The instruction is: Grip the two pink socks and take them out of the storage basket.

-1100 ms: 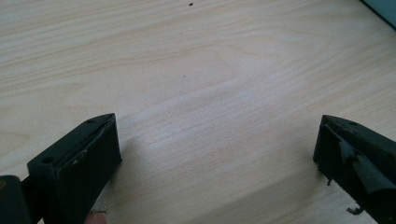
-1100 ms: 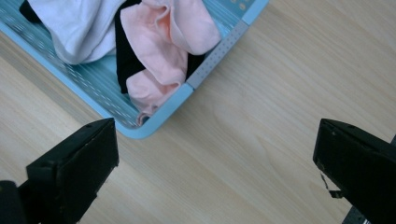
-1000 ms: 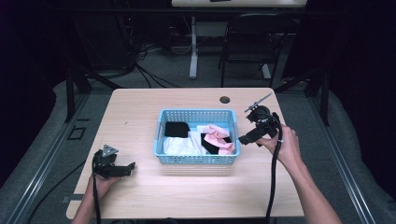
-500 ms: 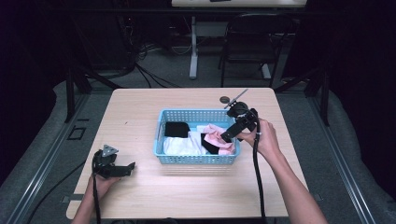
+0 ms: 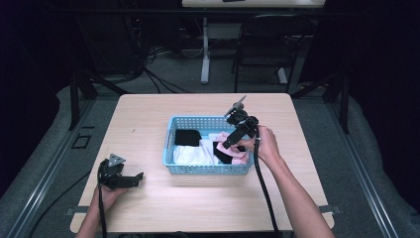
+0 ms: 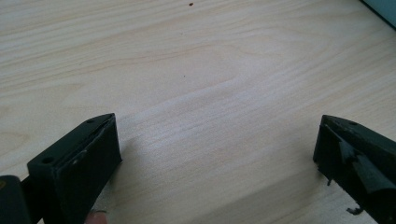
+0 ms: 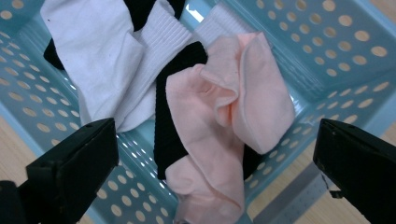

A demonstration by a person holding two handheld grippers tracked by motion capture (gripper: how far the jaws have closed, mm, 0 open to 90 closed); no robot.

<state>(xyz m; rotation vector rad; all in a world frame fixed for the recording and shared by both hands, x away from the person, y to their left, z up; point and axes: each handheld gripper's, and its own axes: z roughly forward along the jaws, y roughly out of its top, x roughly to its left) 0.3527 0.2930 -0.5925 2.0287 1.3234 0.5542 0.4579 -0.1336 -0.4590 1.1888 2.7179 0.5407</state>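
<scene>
Two hand-held grippers are at work over a pale wooden worktop (image 5: 148, 124). Nearest the person, the left gripper (image 5: 130, 179) rests low at the front left of the worktop, well apart from the basket; its fingers (image 6: 84, 154) stand wide apart with nothing between them but bare wood. Farther in, the right gripper (image 5: 229, 144) hangs over the right part of a light blue perforated basket (image 5: 208, 169) that sits mid-worktop. Its fingers (image 7: 79, 158) are also spread wide and grip nothing. Directly below them lies a crumpled pink sock (image 7: 224, 126), draped over a black sock (image 7: 175, 102), with white socks (image 7: 112, 60) to one side, all inside the basket. Beyond the worktop stand a dark chair (image 5: 257, 44) and loose cables on the floor.

The step in hand looks like picking the pink sock. To do it well, lower straight down so both fingers straddle the raised fold of pink cloth, pinch that fold alone, keep clear of the black sock beneath and of the basket wall, then lift gently.
</scene>
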